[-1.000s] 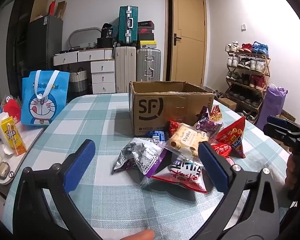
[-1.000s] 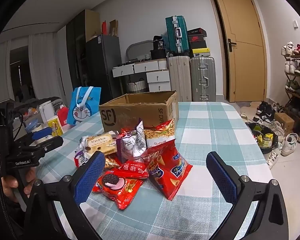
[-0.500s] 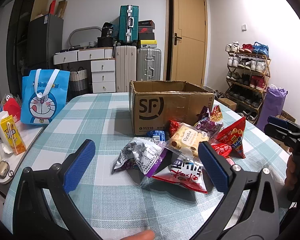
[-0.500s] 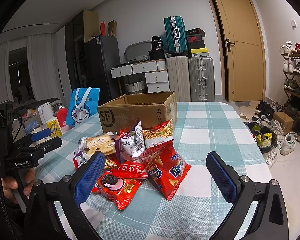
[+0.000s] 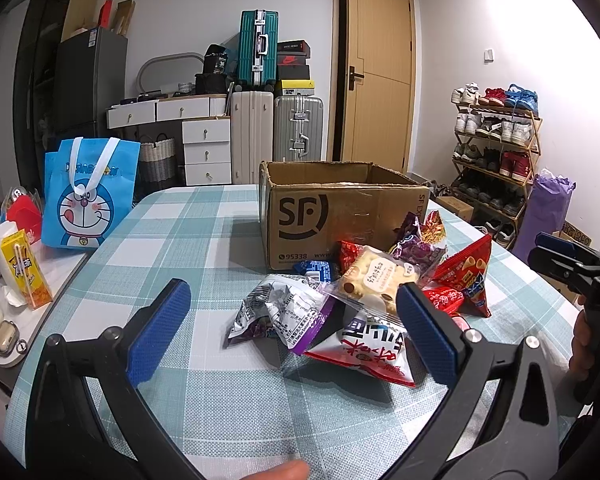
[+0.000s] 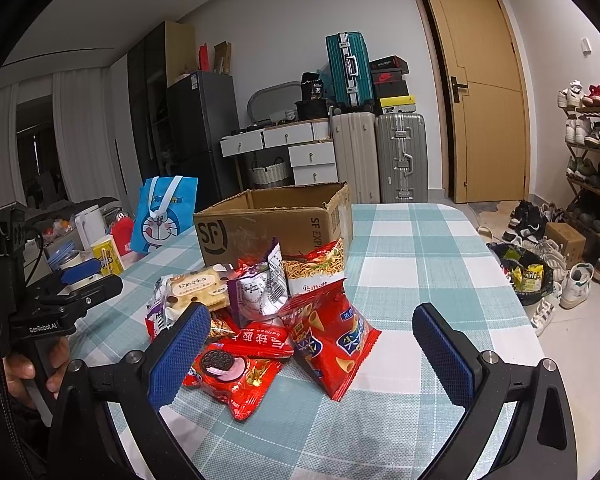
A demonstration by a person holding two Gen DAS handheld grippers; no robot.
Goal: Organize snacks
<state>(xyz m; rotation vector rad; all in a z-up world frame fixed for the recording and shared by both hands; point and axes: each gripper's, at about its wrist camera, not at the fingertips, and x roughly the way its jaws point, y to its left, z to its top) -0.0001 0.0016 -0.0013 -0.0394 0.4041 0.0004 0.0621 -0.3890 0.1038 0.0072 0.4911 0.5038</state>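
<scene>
Snack pile (image 5: 364, 296) before cardboard box (image 5: 340, 216)

Snack packets (image 5: 364, 296) heaped on table (image 5: 204, 248) before cardboard box (image 5: 340, 216), tote bag (image 5: 88, 196) left

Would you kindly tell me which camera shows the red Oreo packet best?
The right wrist view: the red Oreo packet lies unobstructed at the pile's front. In the left wrist view it cannot be made out among the packets behind the gripper finger.

Bright even indoor light, soft shadows under the snack pile (image 5: 352, 300), sharp focus, strong fisheye bending, black vignette corners.
</scene>
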